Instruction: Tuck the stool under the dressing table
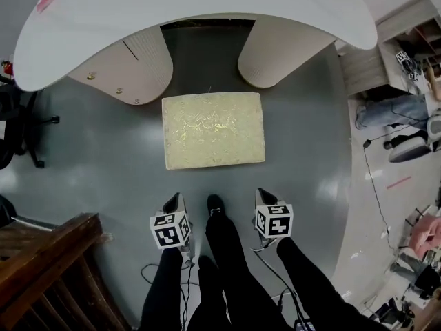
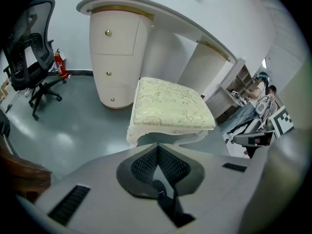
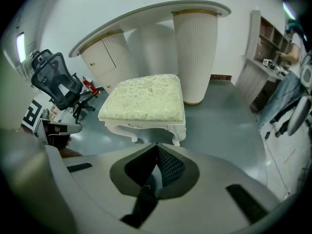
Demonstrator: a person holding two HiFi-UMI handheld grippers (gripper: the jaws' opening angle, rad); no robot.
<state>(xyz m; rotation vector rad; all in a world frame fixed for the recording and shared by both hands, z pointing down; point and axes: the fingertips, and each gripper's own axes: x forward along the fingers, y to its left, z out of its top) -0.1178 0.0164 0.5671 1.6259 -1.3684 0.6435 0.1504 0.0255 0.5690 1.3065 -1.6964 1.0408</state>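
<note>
The stool (image 1: 213, 129), white-legged with a cream patterned cushion, stands on the grey floor in front of the gap between the two pedestals of the white dressing table (image 1: 207, 5). Its far edge is about level with the pedestal fronts. My left gripper (image 1: 177, 198) and right gripper (image 1: 262, 194) hover side by side just short of the stool's near edge, apart from it. Both are shut with nothing held. The left gripper view shows the stool (image 2: 170, 108) beyond the closed left gripper (image 2: 157, 147). In the right gripper view the stool (image 3: 145, 99) sits beyond the closed right gripper (image 3: 156, 145).
A black office chair (image 1: 21, 126) stands at the left, with a fire extinguisher (image 2: 59, 65) by the wall. Dark wooden furniture (image 1: 48, 254) fills the near left corner. Shelving (image 1: 406, 54) and a seated person (image 1: 393, 109) are at the right. Cables (image 1: 375, 185) trail on the floor.
</note>
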